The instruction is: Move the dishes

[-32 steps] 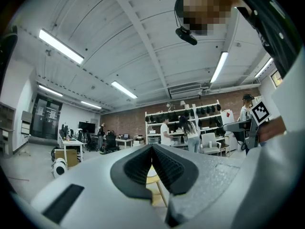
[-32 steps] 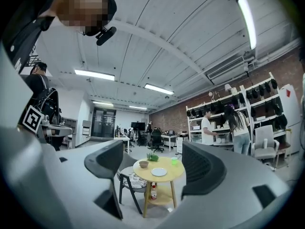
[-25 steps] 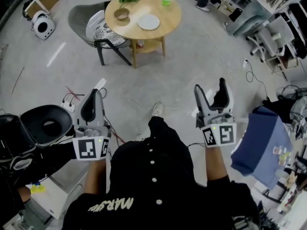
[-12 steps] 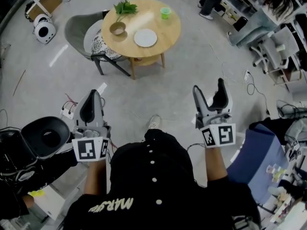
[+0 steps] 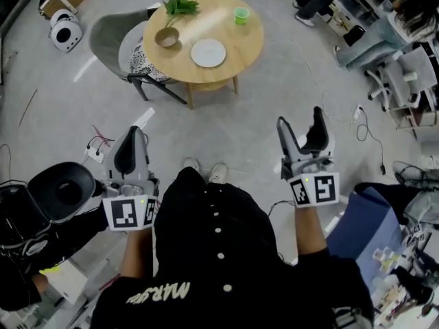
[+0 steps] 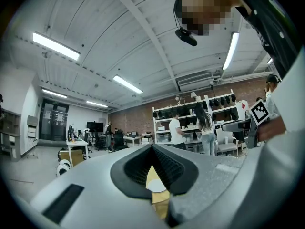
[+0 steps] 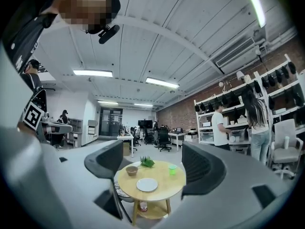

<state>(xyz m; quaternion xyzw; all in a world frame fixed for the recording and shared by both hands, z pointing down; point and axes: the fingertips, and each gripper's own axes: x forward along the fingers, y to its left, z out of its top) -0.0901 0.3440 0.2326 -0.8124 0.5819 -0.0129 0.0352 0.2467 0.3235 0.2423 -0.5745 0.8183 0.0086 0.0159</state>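
Grey concrete floor (image 5: 226, 125) is noted underfoot; left gripper (image 5: 134, 137) is held level, jaws pressed together, empty; right gripper (image 5: 300, 122) is held level, jaws wide apart, nothing between. Well ahead, on round wooden table (image 5: 236, 43), white plate (image 5: 208, 52) is laid flat; brown bowl (image 5: 167, 37) is set mouth-up just beside it; green cup (image 5: 241, 14) is stood upright at the far edge; all are round, so no long axis is shown.
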